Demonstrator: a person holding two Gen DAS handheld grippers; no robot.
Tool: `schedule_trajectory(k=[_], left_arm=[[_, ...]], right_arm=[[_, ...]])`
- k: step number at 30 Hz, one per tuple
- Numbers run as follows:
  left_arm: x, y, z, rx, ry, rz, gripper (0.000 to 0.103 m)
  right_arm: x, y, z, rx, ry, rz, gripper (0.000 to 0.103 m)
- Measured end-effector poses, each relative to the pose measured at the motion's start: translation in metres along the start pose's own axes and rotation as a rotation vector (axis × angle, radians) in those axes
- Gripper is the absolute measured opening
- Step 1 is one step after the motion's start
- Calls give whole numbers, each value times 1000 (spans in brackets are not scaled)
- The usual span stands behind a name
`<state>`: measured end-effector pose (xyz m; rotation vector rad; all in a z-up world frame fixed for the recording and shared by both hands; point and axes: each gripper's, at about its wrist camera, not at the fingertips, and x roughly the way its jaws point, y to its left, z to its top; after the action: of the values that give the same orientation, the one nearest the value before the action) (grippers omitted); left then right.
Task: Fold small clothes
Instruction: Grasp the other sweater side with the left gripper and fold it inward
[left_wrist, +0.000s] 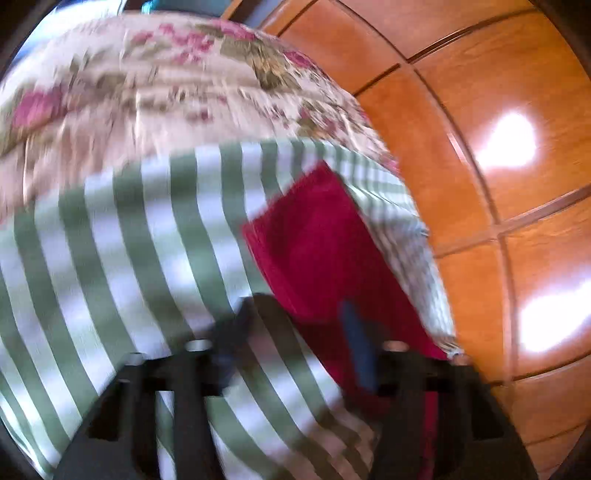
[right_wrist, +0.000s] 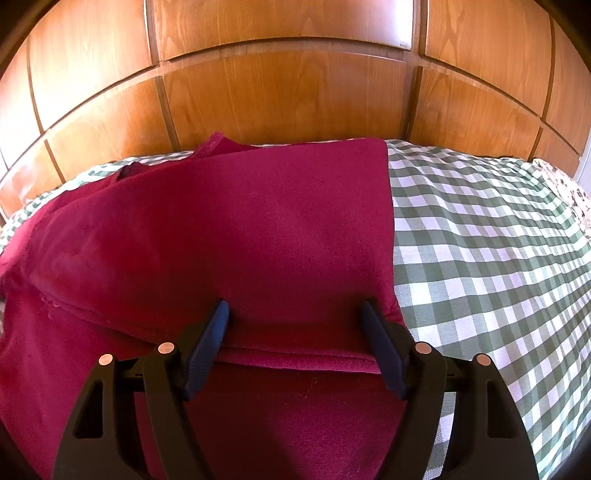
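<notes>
A dark red garment (right_wrist: 240, 229) lies folded over itself on a green and white checked cloth (right_wrist: 480, 240); its straight right edge runs away from me. My right gripper (right_wrist: 294, 304) stands open just above the garment's near folded hem, nothing pinched between its blue pads (right_wrist: 218, 325). In the blurred left wrist view, the same red garment (left_wrist: 314, 240) lies at the right of the checked cloth (left_wrist: 129, 240). My left gripper (left_wrist: 297, 310) hangs over the garment's left edge, jaws apart, with only cloth seen through the gap.
Wooden panelling (right_wrist: 277, 92) rises right behind the cloth, and it fills the right side as glossy wood (left_wrist: 498, 110). A floral bedspread (left_wrist: 147, 92) lies beyond the checked cloth; a corner of floral fabric (right_wrist: 569, 188) shows far right.
</notes>
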<state>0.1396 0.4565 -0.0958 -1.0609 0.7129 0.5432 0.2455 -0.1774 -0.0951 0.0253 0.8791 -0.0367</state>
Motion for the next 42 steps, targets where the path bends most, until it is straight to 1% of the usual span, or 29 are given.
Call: schedule_trajectory(k=[2, 3, 4, 6, 8, 9, 11, 12, 15, 16, 18, 21, 24, 25, 26, 27, 28, 30, 31, 32, 33, 34, 35, 36, 38, 39, 40, 41, 42], left_arm=[[6, -8, 8, 49, -4, 30, 7], [4, -8, 15, 71, -1, 42, 7], [2, -16, 14, 93, -13, 42, 7], [-8, -33, 13, 145, -32, 7, 6], [-26, -59, -2, 211, -43, -83, 6], [-38, -79, -15, 268, -45, -142, 6], [-52, -112, -37, 355, -43, -221, 6], [-60, -135, -58, 422, -32, -276, 6], [-67, -182, -107, 558, -3, -363, 6], [-66, -198, -130, 604, 24, -392, 7], [-60, -221, -168, 678, 76, -418, 7], [-40, -241, -238, 804, 177, -407, 7], [-23, -244, -281, 883, 227, -353, 10], [-15, -242, -294, 911, 250, -334, 15], [-13, -239, -303, 926, 260, -318, 20], [-8, -235, -304, 935, 263, -303, 25], [-11, -230, -307, 942, 262, -298, 33], [-22, -216, -305, 939, 258, -309, 40], [-28, -211, -304, 931, 255, -313, 43], [-29, -206, -300, 921, 251, -313, 43], [-31, -200, -296, 912, 247, -312, 43], [-36, -192, -292, 906, 241, -307, 43], [-37, -186, -287, 900, 235, -299, 43], [-39, -180, -284, 894, 229, -291, 43], [-38, -175, -277, 893, 210, -276, 43], [-38, -169, -274, 892, 198, -260, 43], [-30, -170, -274, 887, 200, -254, 43], [-27, -166, -272, 878, 208, -246, 43], [-26, -161, -271, 869, 211, -242, 43]], right_arm=[[0, 0, 0, -1, 0, -2, 73], [1, 1, 0, 0, 1, -3, 73], [1, 1, 0, -1, 1, -3, 73], [1, 1, 0, 0, 0, -2, 73], [0, 1, 0, 0, 0, -3, 73], [1, 1, 0, 0, 0, -3, 73], [1, 1, 0, 0, 0, -2, 73], [0, 1, 0, 0, 0, -2, 73], [0, 1, 0, 0, 0, -2, 73], [0, 1, 0, 0, 0, -2, 73], [0, 1, 0, 2, 0, 0, 73], [0, 1, 0, 7, -1, 5, 73], [0, 0, 1, 11, 1, 9, 73], [0, 0, 1, 11, 4, 9, 73], [-1, 0, 2, 11, 8, 11, 73], [-2, -1, 3, 11, 14, 13, 73], [-4, 0, 5, 10, 20, 10, 73], [-12, 5, 8, 1, 16, 14, 73], [-18, 12, 10, 3, 10, 59, 73], [-23, 18, 10, 7, 9, 105, 72], [-28, 29, 11, 11, 16, 188, 68], [-32, 44, 12, 11, 31, 267, 66], [-34, 55, 12, 7, 43, 321, 62], [-35, 73, 12, 0, 65, 396, 56], [-31, 102, 12, 6, 117, 504, 52], [-26, 118, 12, 17, 153, 556, 52], [-20, 132, 12, 19, 183, 582, 52], [-13, 144, 12, 14, 204, 585, 52], [-5, 158, 11, 8, 230, 573, 43]])
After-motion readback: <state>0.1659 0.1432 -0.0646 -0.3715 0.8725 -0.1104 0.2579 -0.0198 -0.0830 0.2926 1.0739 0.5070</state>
